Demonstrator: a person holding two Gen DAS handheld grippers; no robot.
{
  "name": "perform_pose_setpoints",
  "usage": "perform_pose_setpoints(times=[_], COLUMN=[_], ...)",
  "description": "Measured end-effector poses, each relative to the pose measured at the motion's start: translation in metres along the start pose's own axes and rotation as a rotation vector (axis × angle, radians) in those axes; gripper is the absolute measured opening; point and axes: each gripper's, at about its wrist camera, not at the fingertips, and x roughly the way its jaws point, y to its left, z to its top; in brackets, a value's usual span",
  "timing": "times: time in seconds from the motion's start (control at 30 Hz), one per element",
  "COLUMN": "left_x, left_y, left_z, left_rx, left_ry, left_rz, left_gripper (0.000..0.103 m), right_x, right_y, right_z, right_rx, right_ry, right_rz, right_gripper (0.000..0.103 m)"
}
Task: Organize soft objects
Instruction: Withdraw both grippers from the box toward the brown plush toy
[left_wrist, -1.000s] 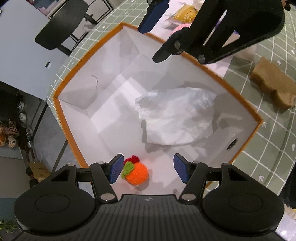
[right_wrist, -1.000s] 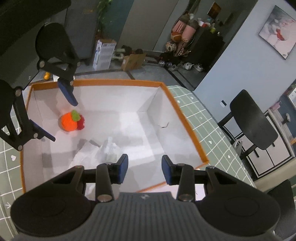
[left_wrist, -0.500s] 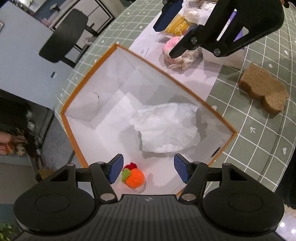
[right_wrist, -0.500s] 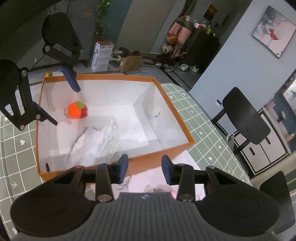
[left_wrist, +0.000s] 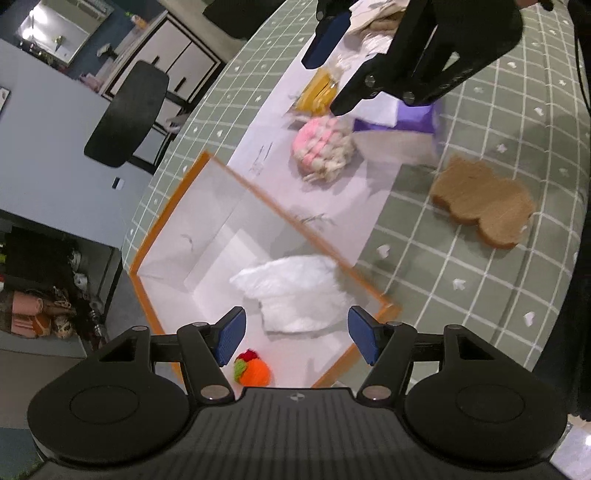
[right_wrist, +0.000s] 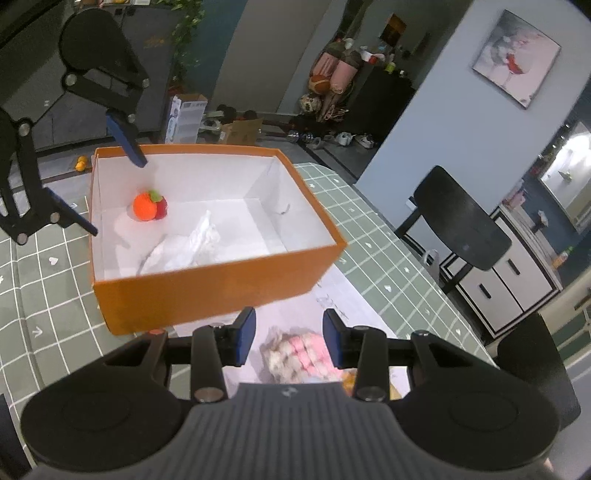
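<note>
An orange box (left_wrist: 173, 206) (right_wrist: 207, 291) with white inside holds a white crumpled cloth (left_wrist: 295, 291) (right_wrist: 184, 247) and an orange knitted fruit (left_wrist: 255, 372) (right_wrist: 147, 206). My left gripper (left_wrist: 295, 338) is open and empty above the box's near end; it shows in the right wrist view (right_wrist: 110, 184). My right gripper (right_wrist: 289, 338) is open and empty above a pink and cream knitted ball (right_wrist: 299, 356) (left_wrist: 321, 147) on white paper outside the box. It shows in the left wrist view (left_wrist: 325, 74) above the ball.
A yellow soft item (left_wrist: 316, 94), a purple box (left_wrist: 413, 118) and a brown bear-shaped piece (left_wrist: 484, 206) lie on the green checked tablecloth (left_wrist: 443, 280). A black chair (right_wrist: 461, 225) stands beside the table.
Both grippers have risen and drawn back from the box. My right gripper has moved away from the box to above the pink ball. Both stay open.
</note>
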Motion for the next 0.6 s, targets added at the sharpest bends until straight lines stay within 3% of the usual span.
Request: perform_pose_setpoints(times=[0.37, 0.6], left_x=[-0.008, -0.005], left_y=[-0.049, -0.076], left_z=[0.02, 0.036], left_rx=[0.053, 0.069], left_ry=[-0.04, -0.087], left_rz=[0.029, 0.006], left_gripper=[0.077, 0.078], right_x=[-0.024, -0.038], right_y=[0.0, -0.003], right_z=[-0.055, -0.086], right_rx=[0.04, 0.083], right_ry=[0.031, 0.041], right_rz=[-0.033, -0.062], right_gripper=[0.039, 0.04])
